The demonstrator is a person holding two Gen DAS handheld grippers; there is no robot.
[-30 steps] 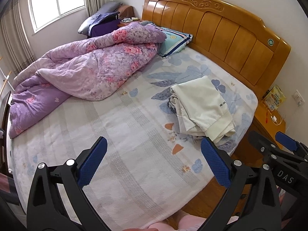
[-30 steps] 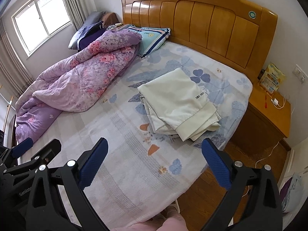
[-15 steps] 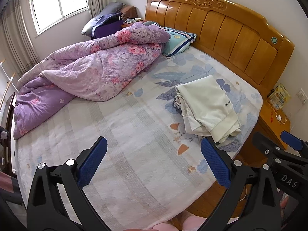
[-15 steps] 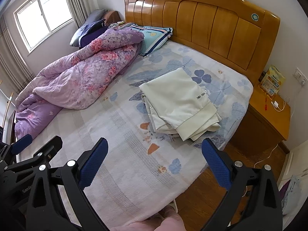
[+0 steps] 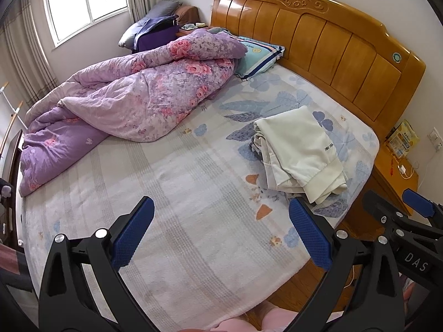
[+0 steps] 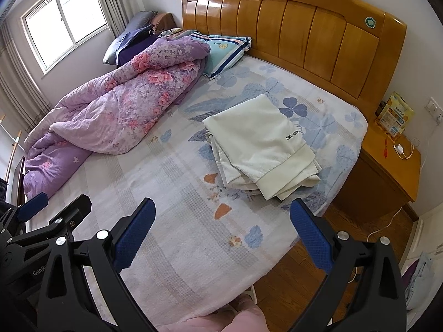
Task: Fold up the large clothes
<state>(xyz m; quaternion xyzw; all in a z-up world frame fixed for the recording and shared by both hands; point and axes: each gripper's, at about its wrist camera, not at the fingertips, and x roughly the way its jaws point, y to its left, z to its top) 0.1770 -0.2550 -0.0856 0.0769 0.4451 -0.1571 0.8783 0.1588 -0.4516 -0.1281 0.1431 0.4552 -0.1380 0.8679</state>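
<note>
Cream garment (image 6: 260, 149), lying folded in layers on top of a small stack of pale clothes (image 5: 272, 163), is the item addressed by the task.

Nearest the cameras, the left gripper (image 5: 221, 235) and the right gripper (image 6: 221, 235) are held above the bed sheet (image 5: 171, 193), each with its fingers spread wide apart and nothing between them. No cloth is touched by either pair of fingers.

Ahead of the right gripper's fingers and toward its right finger (image 6: 310, 235), the stack is seen near the bed's side edge, well beyond the fingertips. In the left wrist view it lies just past the right finger (image 5: 310, 235).

Such a scene is consistent either with a garment already folded and set down, or with a pile awaiting handling; this cannot be settled.

Should a grasp be required, a single layer is best taken at a corner or hem, so that lower layers are not dragged.

Farther off, a purple quilt (image 5: 133, 102) is bunched beyond the left fingers, short of the headboard (image 6: 290, 27).
</note>
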